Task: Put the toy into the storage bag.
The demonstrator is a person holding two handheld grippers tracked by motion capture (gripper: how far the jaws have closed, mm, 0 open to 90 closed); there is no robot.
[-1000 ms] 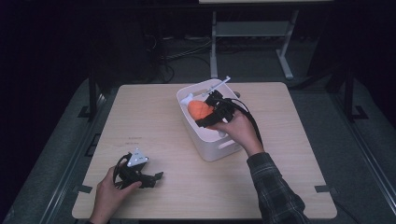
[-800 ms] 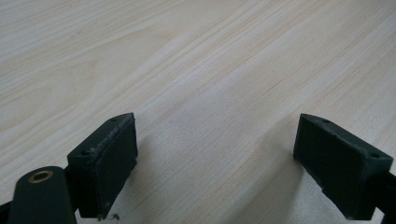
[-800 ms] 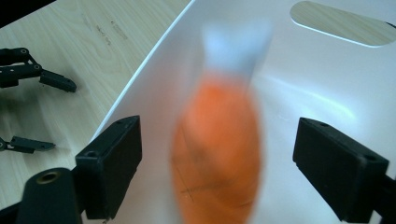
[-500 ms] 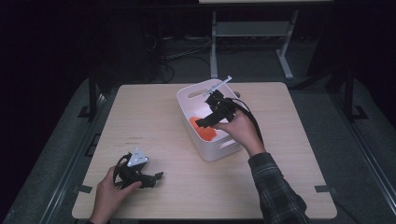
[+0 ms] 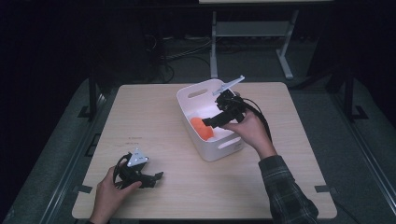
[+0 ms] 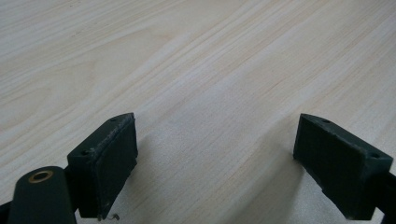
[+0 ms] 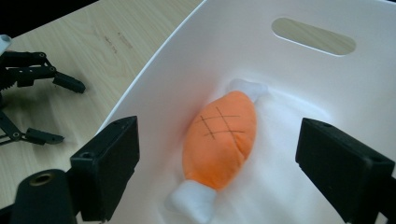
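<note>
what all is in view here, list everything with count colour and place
table: one, light wood, under everything
bin: one, white, with handle slots, on the table right of centre
plush toy: one, orange with white ends and a crosshatch mark, lying on the bin floor
stand: one, grey metal, beyond the far edge of the table
left gripper: one, black with a grey plate, on the table near its front left, open
right gripper: one, black with a grey plate, held over the bin above the toy, open
hands: two, one on each gripper; plaid sleeve on the right arm
</note>
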